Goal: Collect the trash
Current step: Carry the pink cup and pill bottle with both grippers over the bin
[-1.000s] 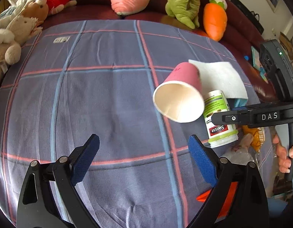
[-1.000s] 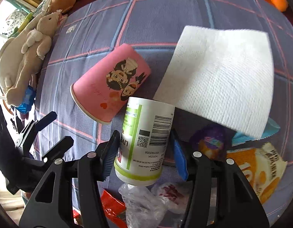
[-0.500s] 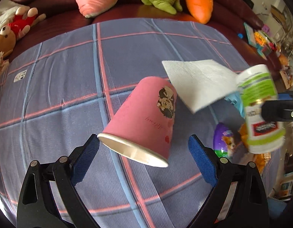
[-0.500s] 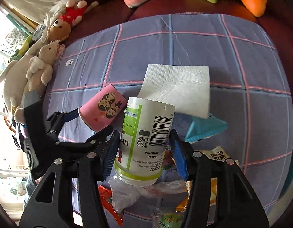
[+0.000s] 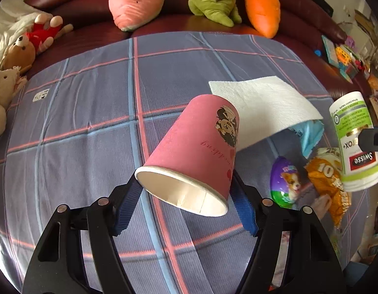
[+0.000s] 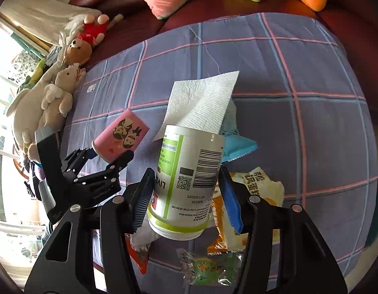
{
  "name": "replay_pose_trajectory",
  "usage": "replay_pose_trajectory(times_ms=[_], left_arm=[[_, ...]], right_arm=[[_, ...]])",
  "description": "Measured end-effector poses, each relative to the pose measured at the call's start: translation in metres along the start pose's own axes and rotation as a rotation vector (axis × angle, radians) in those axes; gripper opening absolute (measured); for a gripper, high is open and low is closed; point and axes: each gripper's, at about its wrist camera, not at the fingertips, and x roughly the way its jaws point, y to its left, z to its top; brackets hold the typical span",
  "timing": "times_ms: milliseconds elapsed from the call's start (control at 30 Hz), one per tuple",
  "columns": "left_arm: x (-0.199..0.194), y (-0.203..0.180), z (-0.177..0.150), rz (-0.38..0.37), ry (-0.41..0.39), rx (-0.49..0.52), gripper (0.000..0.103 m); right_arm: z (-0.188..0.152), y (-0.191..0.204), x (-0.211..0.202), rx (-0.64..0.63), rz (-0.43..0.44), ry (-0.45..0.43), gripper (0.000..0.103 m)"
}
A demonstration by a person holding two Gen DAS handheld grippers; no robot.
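1. Plaid tablecloth (image 5: 91, 127) covered the whole work surface; the trash sat bunched along its near right edge, so both hands worked that corner.
2. Paper towel (image 5: 264, 103) lay flat, one corner draped over the blue wrapper (image 5: 311, 134). Looked untouched so far; probably left for later because it's flimsy to pinch.
3. Pink paper cup (image 5: 198, 152) was clamped near its rim by the left gripper (image 5: 186, 203), mouth toward the camera, lifted off the cloth. Gripping the stiff rim likely kept it from crushing.
4. White supplement bottle (image 6: 186, 183) was clamped at its lower end in the right gripper (image 6: 186, 198), held in the air over the pile. Blue pads on both sides, cap end nearest the camera.
5. Orange snack bag (image 6: 257, 191) lay under the bottle.
6. Purple egg capsule (image 5: 285, 181) and a clear candy wrapper (image 6: 208, 267) were still on the cloth.
7. No bin in either view, so I couldn't tell where either load was going.
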Motion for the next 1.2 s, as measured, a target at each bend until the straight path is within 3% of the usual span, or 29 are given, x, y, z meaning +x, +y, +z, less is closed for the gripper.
replay_pose_trajectory(times_ms=[267, 500, 900, 1200], left_arm=[[-0.053, -0.033, -0.007, 0.0, -0.063, 0.005, 0.071], [-0.079, -0.098, -0.002, -0.057, -0.083, 0.081, 0.071], [-0.07, -0.286, 0.002, -0.237, -0.045, 0.298, 0.072], [-0.036, -0.418, 0.0, -0.301, 0.035, 0.454, 0.072]], right_arm=[[-0.021, -0.03, -0.037, 0.033, 0.019, -0.061, 0.051], [-0.048, -0.089, -0.08, 0.108, 0.007, -0.14, 0.051], [-0.131, -0.27, -0.165, 0.398, -0.09, -0.296, 0.051], [-0.212, -0.399, -0.206, 0.654, -0.148, -0.379, 0.051]])
